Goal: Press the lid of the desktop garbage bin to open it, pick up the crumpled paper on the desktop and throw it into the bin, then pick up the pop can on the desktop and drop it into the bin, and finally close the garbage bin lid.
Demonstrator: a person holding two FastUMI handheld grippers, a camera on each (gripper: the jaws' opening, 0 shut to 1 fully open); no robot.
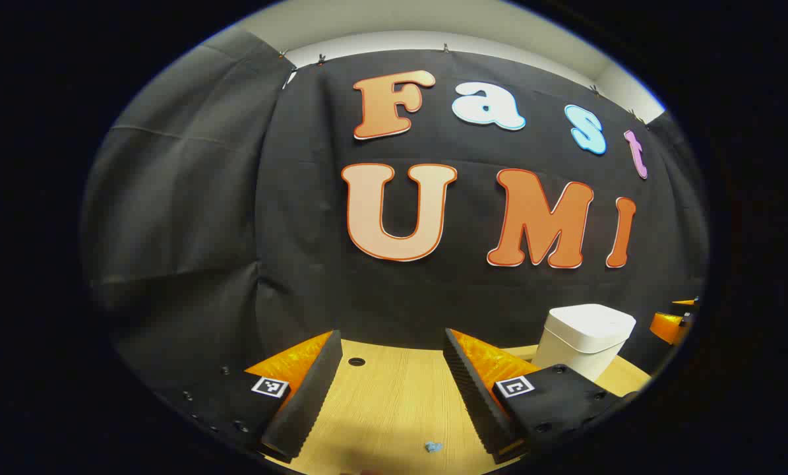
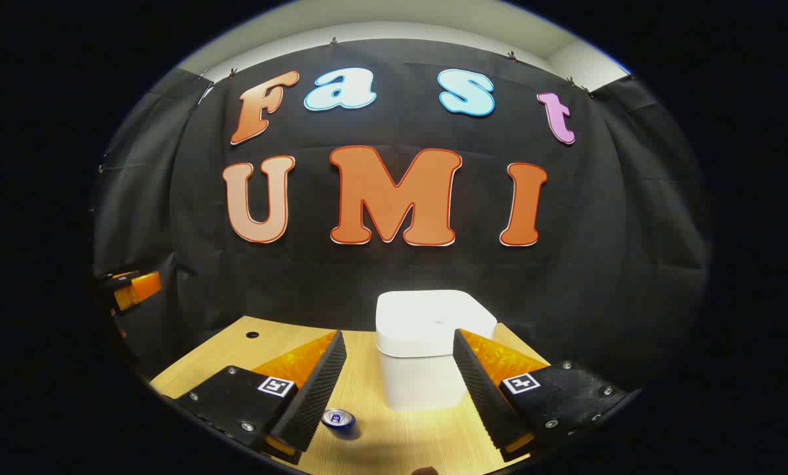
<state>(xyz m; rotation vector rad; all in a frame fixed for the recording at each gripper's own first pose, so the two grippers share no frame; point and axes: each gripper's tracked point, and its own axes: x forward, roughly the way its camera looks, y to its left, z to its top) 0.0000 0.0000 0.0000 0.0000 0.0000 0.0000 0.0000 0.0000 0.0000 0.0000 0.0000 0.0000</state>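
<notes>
Right gripper view: right gripper [image 2: 399, 389] hovers above the bench [image 2: 426, 435], jaws spread wide, nothing between them. Bin [image 2: 433, 349] sits dead ahead, framed in the gap between the two fingers, lid [image 2: 436, 320] down and flat, so step one (press the lid) looks not yet done. Can [image 2: 339, 418] is on the bench just beside the left finger, low in the view, nearer than the bin; top end faces the camera, so probably upright, though the fisheye edge makes that hard to call. Left gripper [image 2: 130, 287] visible far off at the left edge of this view.

Left gripper view: left gripper [image 1: 388, 389] also hovering, jaws spread, empty. Bin [image 1: 588, 340] is well off to its right, past the right finger, lid shut here too. Small bluish scrap [image 1: 433, 446] on the bench [image 1: 394, 396] between the fingers, close in, possibly the paper, too small to be sure. Round hole [image 1: 356, 361] in the bench ahead. Right gripper [image 1: 674, 323] shows at the far right edge.

Key relation: bin lies straight along the right gripper's axis and off to the side for the left, so the right hand is the better placed one for the lid press. Likely move is forward and down onto the lid top. The scrap sits on the left gripper's line, the can by the right.
</notes>
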